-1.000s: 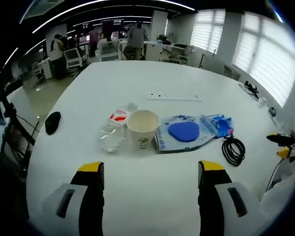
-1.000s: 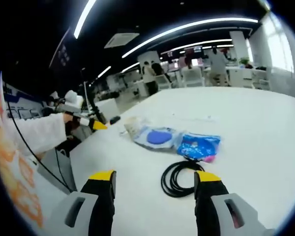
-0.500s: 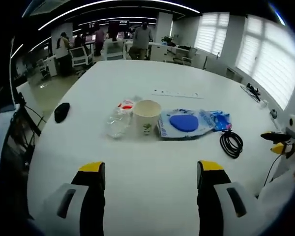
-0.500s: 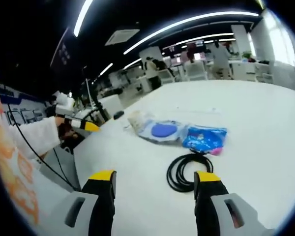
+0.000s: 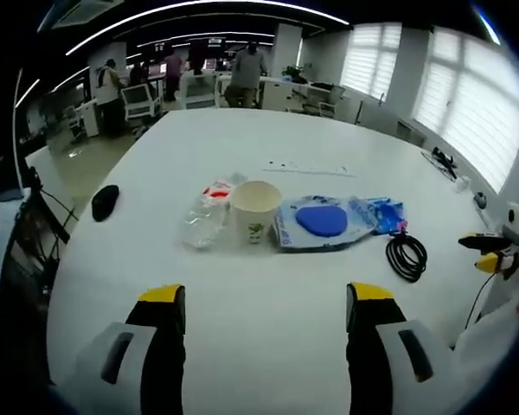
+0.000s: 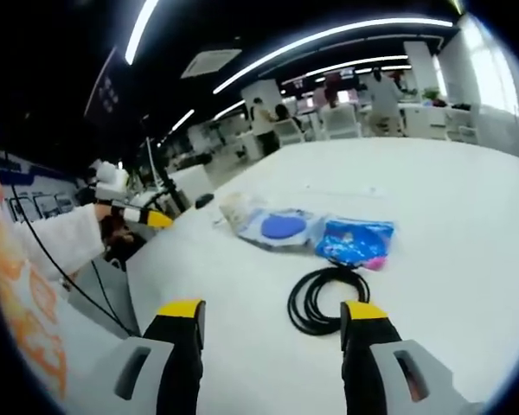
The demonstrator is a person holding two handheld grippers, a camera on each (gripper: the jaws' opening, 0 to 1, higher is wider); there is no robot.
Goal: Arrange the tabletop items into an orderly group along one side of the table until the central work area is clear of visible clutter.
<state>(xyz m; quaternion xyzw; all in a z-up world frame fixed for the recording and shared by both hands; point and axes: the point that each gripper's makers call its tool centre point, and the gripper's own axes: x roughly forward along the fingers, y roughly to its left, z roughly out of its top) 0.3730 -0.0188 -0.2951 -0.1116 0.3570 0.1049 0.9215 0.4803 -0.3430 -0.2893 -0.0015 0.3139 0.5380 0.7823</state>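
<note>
On the white table [image 5: 268, 328] stands a paper cup [image 5: 255, 210], with a crumpled clear plastic bottle [image 5: 204, 220] to its left and a bag holding a blue disc [image 5: 322, 221] to its right. A blue packet [image 5: 385, 214] and a coiled black cable [image 5: 407, 257] lie further right. My left gripper [image 5: 265, 309] is open, well short of the cup, nothing between its jaws. My right gripper [image 6: 271, 324] is open just short of the cable [image 6: 324, 296], with the blue packet [image 6: 355, 240] and blue-disc bag [image 6: 281, 228] beyond. The left gripper [image 6: 138, 216] enters the right gripper view from the left.
A black mouse [image 5: 105, 201] lies at the table's left edge. A white power strip [image 5: 310, 169] sits further back. The right gripper's yellow tips [image 5: 487, 252] show at the right edge. Office desks, chairs and people stand in the background.
Both views shifted slightly with the hands. The items on the table stay where they were, and both grippers remain open.
</note>
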